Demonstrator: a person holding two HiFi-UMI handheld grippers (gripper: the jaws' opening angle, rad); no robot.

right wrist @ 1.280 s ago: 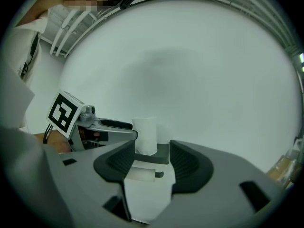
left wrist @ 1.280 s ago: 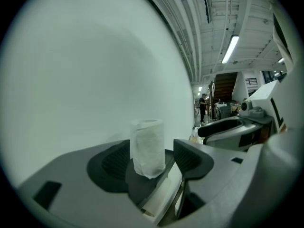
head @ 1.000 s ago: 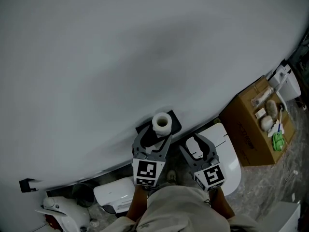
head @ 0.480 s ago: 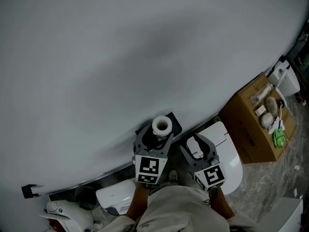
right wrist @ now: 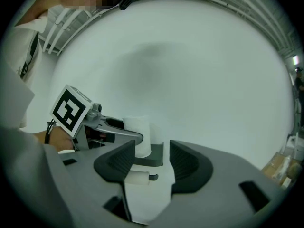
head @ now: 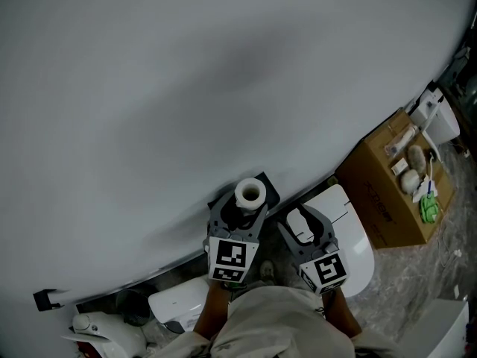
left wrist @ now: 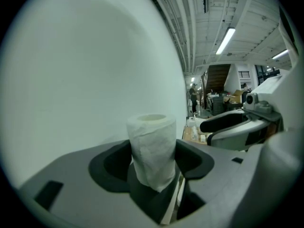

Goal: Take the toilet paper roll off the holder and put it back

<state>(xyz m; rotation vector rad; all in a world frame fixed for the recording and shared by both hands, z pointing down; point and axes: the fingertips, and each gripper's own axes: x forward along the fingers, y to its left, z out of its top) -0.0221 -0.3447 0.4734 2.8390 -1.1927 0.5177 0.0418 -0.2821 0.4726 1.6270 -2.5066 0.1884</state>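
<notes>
A white toilet paper roll (head: 250, 192) stands upright on the flat top of a black wall holder (head: 267, 187). My left gripper (head: 240, 209) reaches up to it. In the left gripper view the roll (left wrist: 152, 146) fills the gap between the two dark pads, which touch it on both sides, so the left gripper (left wrist: 153, 158) is shut on it. My right gripper (head: 305, 221) hovers just right of it, open and empty. In the right gripper view the roll (right wrist: 137, 134) and the holder's shelf (right wrist: 154, 156) lie beyond the right gripper (right wrist: 151, 161).
A white wall fills most of the head view. Below the right gripper sits a white toilet (head: 358, 248). A cardboard box (head: 387, 200) with small items on top stands at the right. A white appliance (head: 175, 300) and a black wall bracket (head: 45, 298) lie at the lower left.
The head view has shifted a little. Both grippers and the roll keep the same places relative to each other.
</notes>
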